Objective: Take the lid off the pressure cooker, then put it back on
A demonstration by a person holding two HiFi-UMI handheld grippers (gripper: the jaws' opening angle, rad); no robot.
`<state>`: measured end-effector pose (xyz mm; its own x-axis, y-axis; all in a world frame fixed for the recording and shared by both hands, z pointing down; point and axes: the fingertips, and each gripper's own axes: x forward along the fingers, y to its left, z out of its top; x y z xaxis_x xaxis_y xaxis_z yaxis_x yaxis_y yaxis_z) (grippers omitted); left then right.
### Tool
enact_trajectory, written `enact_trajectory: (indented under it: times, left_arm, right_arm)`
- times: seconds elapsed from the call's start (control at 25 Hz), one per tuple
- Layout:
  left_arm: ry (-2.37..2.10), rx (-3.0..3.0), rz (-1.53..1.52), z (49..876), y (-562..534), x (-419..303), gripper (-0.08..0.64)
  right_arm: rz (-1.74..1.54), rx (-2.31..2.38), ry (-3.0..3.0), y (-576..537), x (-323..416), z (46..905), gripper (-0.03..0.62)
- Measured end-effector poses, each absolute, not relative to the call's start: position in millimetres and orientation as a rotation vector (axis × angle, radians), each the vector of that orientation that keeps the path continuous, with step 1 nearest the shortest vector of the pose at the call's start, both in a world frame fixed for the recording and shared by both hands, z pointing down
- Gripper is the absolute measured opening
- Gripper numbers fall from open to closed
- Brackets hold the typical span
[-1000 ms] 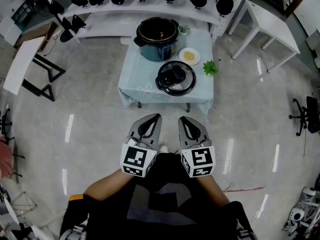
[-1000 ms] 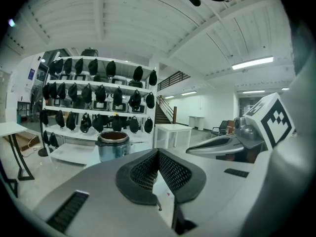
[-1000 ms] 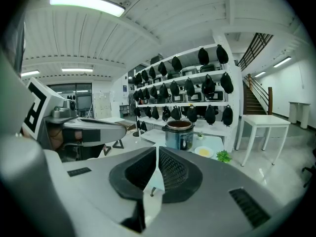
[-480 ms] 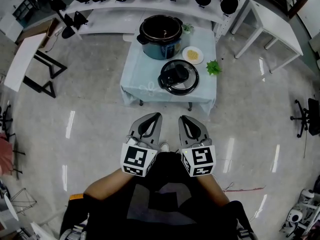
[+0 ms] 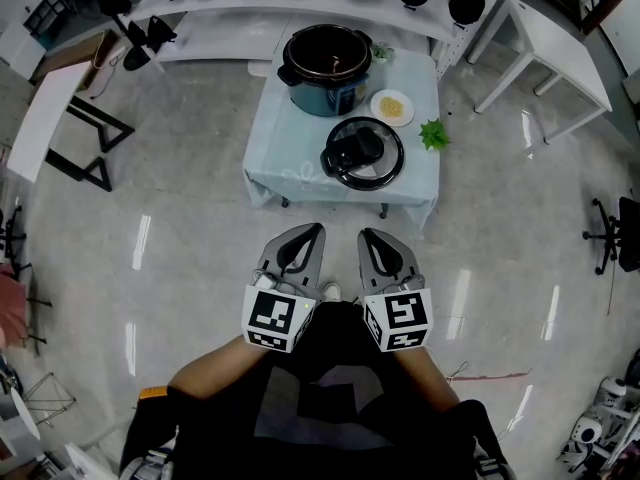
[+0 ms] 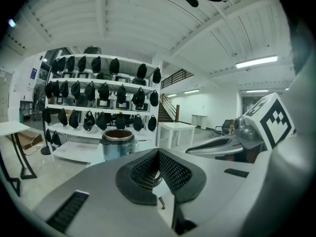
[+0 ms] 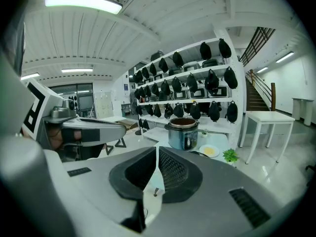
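Close against the person's dark clothing, the left gripper (image 5: pixel 312 232) and the right gripper (image 5: pixel 366 236) are held side by side, well short of the work, each with its jaws closed on nothing. A stretch of glossy pale grey floor (image 5: pixel 180 228) separates them from a small tabletop draped in light blue cloth (image 5: pixel 275 163). On its near right part lies the round black lid with a steel rim (image 5: pixel 362 154), apart from the blue-grey pressure cooker (image 5: pixel 325 68), which stands open at the far edge. A small white plate of yellowish food (image 5: pixel 392 107) sits beside the cooker, a green leafy sprig (image 5: pixel 434 134) at the right edge. Behind runs white shelving (image 5: pixel 250 13) lined with rounded black items; a white side table (image 5: pixel 545 38) and a black office chair (image 5: pixel 615 230) stand to the right.
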<state>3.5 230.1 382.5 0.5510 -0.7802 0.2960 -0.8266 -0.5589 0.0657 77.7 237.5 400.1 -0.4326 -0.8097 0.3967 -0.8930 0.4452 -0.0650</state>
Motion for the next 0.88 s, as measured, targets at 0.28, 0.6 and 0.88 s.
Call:
enact_trajectory:
  times: [0.28,0.6,0.88]
  left_arm:
    - [-1.331,2.595,0.344,383.1,207.2,-3.4,0.008]
    - [-1.274,2.643,0.344,380.0,163.5,-14.5,0.008]
    - [-1.185,2.697,0.338,368.2,121.1,-25.4,0.008]
  right_arm:
    - [0.393,1.47,-2.375,216.4,69.3,402.3,0.032]
    - [0.401,1.522,-2.343,176.1,56.3,402.9,0.032]
    - [0.397,1.622,-2.282,137.6,47.9,391.9,0.034]
